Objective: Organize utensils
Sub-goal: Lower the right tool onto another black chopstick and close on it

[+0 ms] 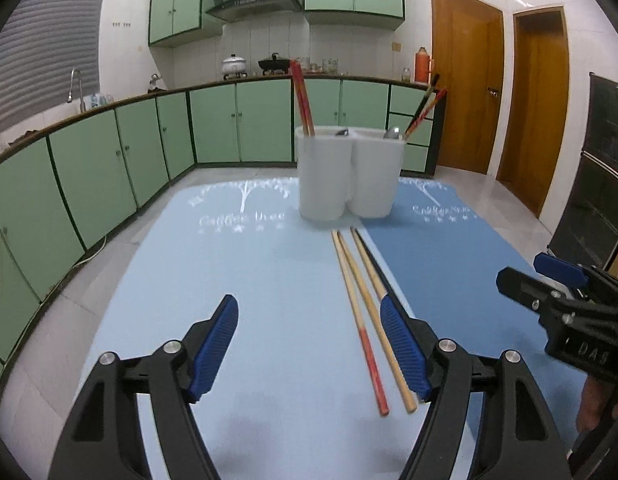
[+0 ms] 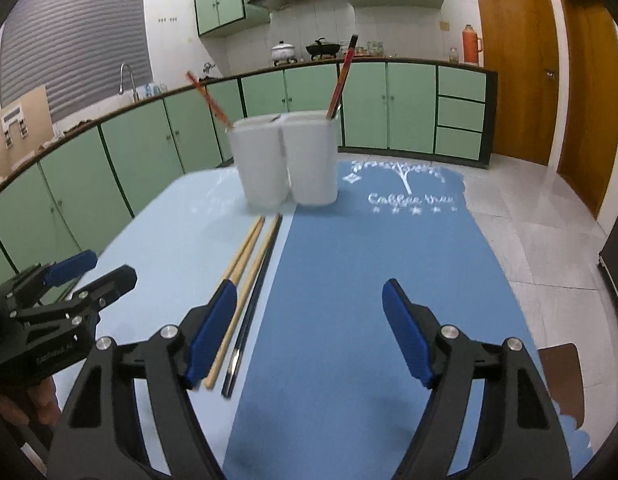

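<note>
From the left wrist camera the left gripper (image 1: 309, 340) hangs over the pale blue mat (image 1: 249, 280) with its jaws spread wide and nothing between the blue pads; the loose chopsticks (image 1: 361, 312) lie just inside its right-hand finger, running away toward the white double holder (image 1: 349, 172) at the far end of the table. This view shows three sticks clearly: a pale one with a red end, a plain pale one, and a dark one half hidden behind the finger. It also catches spoon bowls peeping over the holder's rim, which the other camera does not show. The right wrist camera looks at the same sticks (image 2: 245, 292) from the other side, where the dark one lies fully in sight along the seam of the darker blue mat (image 2: 369, 280); a fourth stick may lie under the left-hand pad, though blur makes that hard to tell. The right gripper (image 2: 309, 332) likewise stands wide open and empty above the dark mat, the sticks just beside its left-hand finger. Red chopsticks (image 2: 341, 80) stand tilted in both cups of the holder (image 2: 285, 160). Each camera sees the other gripper at its edge, with part of a hand beneath it. Behind run green cabinets (image 1: 149, 148), a counter with pots, and wooden doors (image 1: 469, 80).
</note>
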A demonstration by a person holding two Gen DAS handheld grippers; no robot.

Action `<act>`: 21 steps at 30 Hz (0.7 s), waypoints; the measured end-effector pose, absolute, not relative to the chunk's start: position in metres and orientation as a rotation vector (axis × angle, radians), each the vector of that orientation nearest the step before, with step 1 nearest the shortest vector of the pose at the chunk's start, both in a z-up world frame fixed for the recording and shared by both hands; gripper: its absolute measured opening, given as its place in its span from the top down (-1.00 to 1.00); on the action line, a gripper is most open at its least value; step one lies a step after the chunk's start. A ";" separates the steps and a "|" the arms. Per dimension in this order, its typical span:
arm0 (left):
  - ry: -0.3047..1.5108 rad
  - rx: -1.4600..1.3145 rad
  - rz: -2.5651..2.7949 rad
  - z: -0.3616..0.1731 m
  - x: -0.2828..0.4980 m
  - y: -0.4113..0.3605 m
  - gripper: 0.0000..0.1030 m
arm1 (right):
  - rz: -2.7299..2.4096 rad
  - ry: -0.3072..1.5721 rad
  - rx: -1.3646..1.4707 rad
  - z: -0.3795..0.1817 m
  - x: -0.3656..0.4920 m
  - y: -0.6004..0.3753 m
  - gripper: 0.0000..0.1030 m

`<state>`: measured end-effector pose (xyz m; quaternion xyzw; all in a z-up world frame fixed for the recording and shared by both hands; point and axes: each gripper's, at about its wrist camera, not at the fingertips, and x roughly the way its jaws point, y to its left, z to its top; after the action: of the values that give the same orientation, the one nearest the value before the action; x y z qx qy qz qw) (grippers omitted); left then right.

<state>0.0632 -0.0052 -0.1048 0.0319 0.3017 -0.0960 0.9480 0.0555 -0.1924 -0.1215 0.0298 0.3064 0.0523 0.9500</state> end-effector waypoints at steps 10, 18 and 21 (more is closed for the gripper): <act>0.703 0.047 -0.174 -0.132 0.053 0.006 -0.40 | 0.145 0.684 0.033 -0.149 0.039 -0.168 -0.26; 0.746 0.032 -0.170 -0.145 0.050 0.012 -0.41 | 0.170 0.739 0.008 -0.166 0.036 -0.151 -0.01; 0.746 0.032 -0.170 -0.148 0.048 0.012 -0.40 | 0.163 0.754 0.009 -0.171 0.036 -0.149 0.11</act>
<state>0.0485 0.0117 -0.1475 0.0157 0.3639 -0.0829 0.9276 0.0363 -0.1491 -0.1710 0.0044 0.3679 0.0797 0.9264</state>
